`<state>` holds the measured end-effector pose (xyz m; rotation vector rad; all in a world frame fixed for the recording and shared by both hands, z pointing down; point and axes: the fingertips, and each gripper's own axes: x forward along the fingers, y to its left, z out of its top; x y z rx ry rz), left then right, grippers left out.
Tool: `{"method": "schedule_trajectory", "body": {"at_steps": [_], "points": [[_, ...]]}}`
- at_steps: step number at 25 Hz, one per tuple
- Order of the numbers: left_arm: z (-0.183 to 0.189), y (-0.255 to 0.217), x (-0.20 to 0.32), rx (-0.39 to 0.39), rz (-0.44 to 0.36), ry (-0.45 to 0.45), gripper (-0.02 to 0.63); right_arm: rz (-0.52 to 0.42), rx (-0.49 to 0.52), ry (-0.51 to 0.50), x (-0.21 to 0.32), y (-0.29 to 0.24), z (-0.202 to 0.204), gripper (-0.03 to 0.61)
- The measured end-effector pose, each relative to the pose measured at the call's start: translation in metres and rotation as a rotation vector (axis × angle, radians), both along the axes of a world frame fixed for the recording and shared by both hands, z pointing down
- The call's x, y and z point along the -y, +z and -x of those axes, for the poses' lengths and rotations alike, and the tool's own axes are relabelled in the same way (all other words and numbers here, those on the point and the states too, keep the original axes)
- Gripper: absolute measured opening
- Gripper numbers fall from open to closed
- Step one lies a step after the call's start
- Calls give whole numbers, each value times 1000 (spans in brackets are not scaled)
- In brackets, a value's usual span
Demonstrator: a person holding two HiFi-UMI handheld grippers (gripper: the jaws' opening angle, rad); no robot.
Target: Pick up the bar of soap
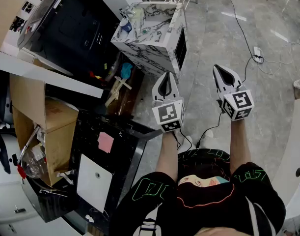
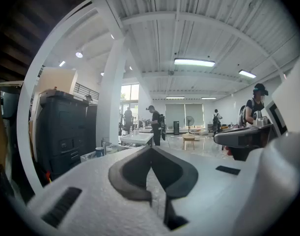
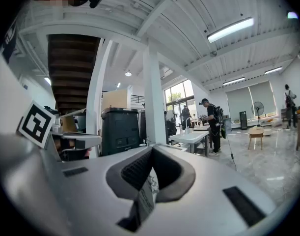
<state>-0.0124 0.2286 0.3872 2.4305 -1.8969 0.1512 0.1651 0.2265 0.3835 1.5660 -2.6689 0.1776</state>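
Bar of soap: not identifiable in any view. The small items on the marbled washstand, a blue cup among them, are too small to tell apart. Left gripper: jaws closed tip to tip, nothing between them; in the head view its tip shows just below the washstand's near corner. Right gripper: jaws likewise closed and empty, over bare floor, well apart from the washstand. Left side crowded: black table cut off by the frame edge, cardboard box. Right side: open grey floor, crossed by a black cable running to a white power strip.
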Motion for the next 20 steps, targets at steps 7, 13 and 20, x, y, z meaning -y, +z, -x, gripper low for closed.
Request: {"method": "schedule_trajectory", "body": {"at_steps": [7,13,20], "points": [[-17,-7,4,0,-10,-6,8,-21,94,-8,8,-10,-25,6],[-36,-14,4,-2,-30,-25,8,-33,122,5,10,-17,-57,6],[-77,-19,-4,-22,-67,-15,8,-48,107,-4,1,-23,-96,6]]}}
